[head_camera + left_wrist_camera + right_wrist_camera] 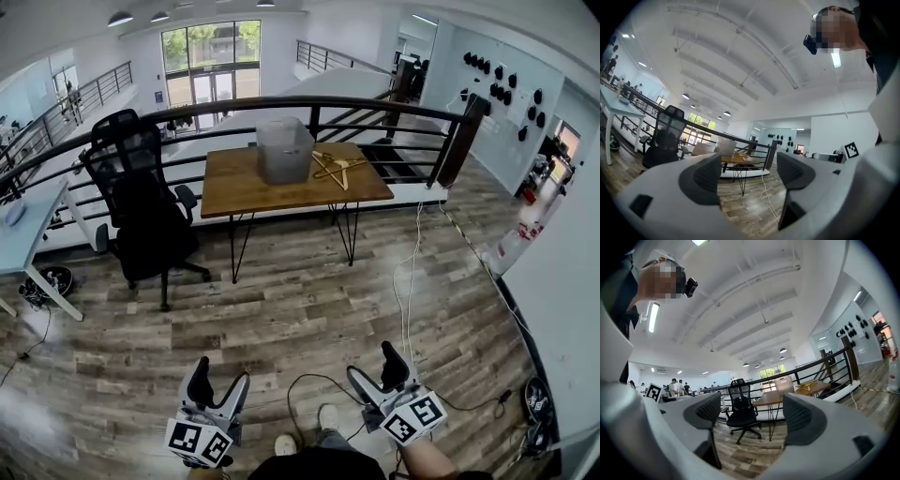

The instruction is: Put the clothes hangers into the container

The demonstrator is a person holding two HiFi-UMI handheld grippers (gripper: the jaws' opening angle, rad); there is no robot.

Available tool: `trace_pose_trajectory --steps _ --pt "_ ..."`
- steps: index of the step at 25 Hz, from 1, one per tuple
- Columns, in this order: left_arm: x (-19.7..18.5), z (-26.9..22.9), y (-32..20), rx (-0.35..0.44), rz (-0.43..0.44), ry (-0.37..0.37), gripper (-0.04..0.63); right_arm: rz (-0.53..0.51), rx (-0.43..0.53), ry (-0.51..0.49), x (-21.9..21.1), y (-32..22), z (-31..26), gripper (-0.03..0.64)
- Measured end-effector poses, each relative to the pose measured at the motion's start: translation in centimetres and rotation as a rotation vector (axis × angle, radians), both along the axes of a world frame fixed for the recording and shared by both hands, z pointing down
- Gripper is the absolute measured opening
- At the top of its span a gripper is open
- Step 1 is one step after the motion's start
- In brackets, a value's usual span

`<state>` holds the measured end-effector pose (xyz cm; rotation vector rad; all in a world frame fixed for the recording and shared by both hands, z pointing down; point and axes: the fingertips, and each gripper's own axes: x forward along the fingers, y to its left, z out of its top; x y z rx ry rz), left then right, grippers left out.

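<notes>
Wooden clothes hangers [336, 167] lie in a small pile on the wooden table [234, 192], just right of a grey translucent container [284, 149]. Both are several steps away from me across the floor. My left gripper [218, 380] is low at the bottom left of the head view, open and empty. My right gripper [373, 366] is at the bottom right, also open with nothing between its jaws. In the left gripper view the container [725, 146] and hangers [740, 155] are small and distant; the right gripper view shows the container [784, 385] and hangers [809, 385] far off too.
A black office chair [142, 211] stands left of the table. A black railing [281, 103] runs behind it. A white desk [28, 234] is at the far left. Cables [409, 281] trail over the plank floor on the right. My shoes [328, 417] are visible below.
</notes>
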<state>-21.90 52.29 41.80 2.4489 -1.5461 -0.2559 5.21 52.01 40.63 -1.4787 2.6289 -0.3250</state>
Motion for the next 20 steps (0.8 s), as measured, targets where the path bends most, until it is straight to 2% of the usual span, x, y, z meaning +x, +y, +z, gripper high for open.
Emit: trace_pose_trajectory --steps 5,10,16,20 --pt "0.8 -0.5 -1.7 0.011 -0.006 -0.017 0.370 -0.014 0.000 -0.002 0.4 -1.9 0.5 0.400" --pt "1.9 -0.8 -5.4 0.027 -0.034 -0.034 0.376 -0.044 0.024 -0.009 1.9 -6.6 0.5 0.399" --pt "5.5 -1.8 -10.6 0.026 -0.043 -0.035 0.376 -0.091 0.050 -0.055 3.6 -13.1 -0.3 0.399" --pt "7.6 -2.5 -13.5 0.045 -0.078 -0.032 0.376 -0.121 0.037 -0.058 6.0 -16.2 0.3 0.399"
